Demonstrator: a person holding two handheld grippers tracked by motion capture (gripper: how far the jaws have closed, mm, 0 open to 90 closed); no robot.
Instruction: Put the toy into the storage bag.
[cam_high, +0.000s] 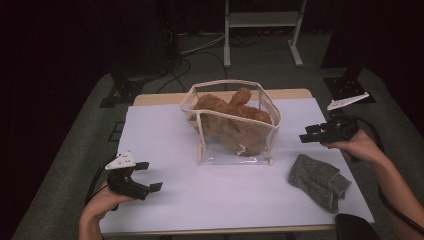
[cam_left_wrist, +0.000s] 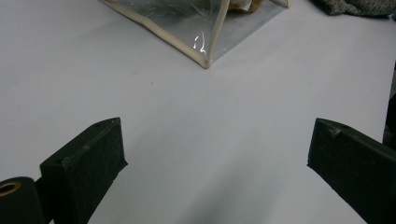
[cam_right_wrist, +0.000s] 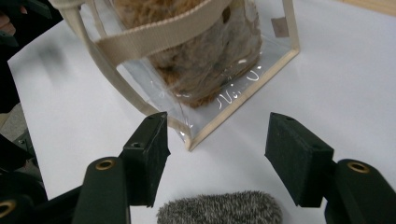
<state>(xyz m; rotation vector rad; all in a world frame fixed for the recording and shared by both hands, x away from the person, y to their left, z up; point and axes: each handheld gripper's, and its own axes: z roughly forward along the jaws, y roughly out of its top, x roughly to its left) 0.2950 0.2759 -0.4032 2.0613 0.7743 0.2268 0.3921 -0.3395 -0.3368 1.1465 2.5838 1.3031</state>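
Observation:
A clear plastic bag (cam_high: 215, 150) with beige trim stands upright at the middle of the white table top (cam_high: 165, 135). A brown plush toy (cam_high: 235, 112) sits inside it, pressed against the clear wall in the right gripper view (cam_right_wrist: 205, 60). A grey knitted cloth (cam_high: 318, 180) lies crumpled to the bag's front right. My left gripper (cam_high: 152, 175) rests near the front left, open, with bare table between its jaws (cam_left_wrist: 217, 144). My right gripper (cam_high: 306, 133) hovers at the right, pointing toward the bag's lower corner (cam_right_wrist: 189, 140), open and empty (cam_right_wrist: 217, 135), with the cloth (cam_right_wrist: 219, 209) just below it.
Beyond the table's far edge are a white stand (cam_high: 262, 20), cables on the floor and black tripod bases (cam_high: 345, 85). A dark round object (cam_high: 355, 225) sits at the front right corner. The bag's corner (cam_left_wrist: 205, 58) is well ahead of the left jaws.

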